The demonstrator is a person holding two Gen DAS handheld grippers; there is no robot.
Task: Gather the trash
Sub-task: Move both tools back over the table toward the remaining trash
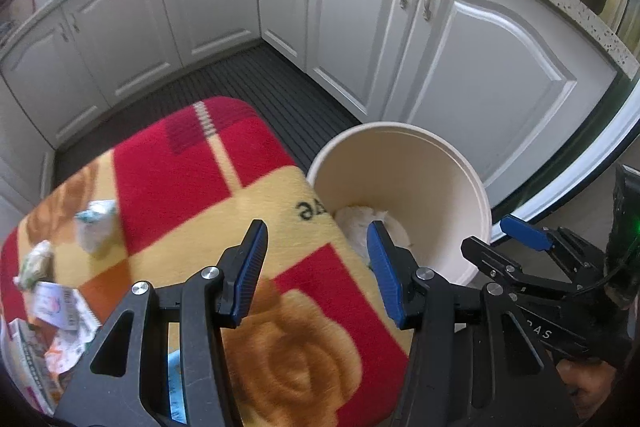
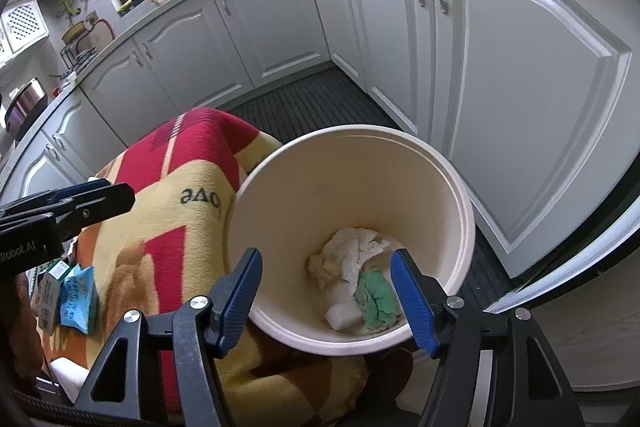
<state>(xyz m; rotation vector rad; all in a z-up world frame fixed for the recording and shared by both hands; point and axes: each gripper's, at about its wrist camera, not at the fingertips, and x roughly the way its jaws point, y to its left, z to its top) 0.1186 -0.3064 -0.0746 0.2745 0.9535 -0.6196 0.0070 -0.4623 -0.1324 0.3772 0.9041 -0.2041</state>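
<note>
- The left tool (image 1: 316,269) is hovering over the patterned cloth-covered surface (image 1: 192,187), jaws standing apart with nothing between them: released.
- The right tool (image 2: 326,291) is hanging over the cream bin (image 2: 280,195), jaws likewise spread and empty; crumpled white tissue (image 2: 356,247) and a green wad (image 2: 378,303) are lying on the bin's bottom, below the fingers rather than pinched by them.
- The remaining trash is sitting at about 9 o'clock from the left tool in its own view: a crumpled white-and-teal wrapper (image 1: 96,227), a small wad (image 1: 34,263) and printed paper scraps (image 1: 60,311) near the surface's left edge.
- In the right wrist view, a blue packet (image 2: 80,299) and a small carton (image 2: 50,287) are lying at 9 o'clock, under the left tool's body.
- The left hand is clearly the nearer one to that litter; the bin is touching the surface's edge at 2 o'clock from it.
- Both tools are pointing steeply downward; the next pick probably calls for the left one swinging leftward and dropping onto a wrapper.
</note>
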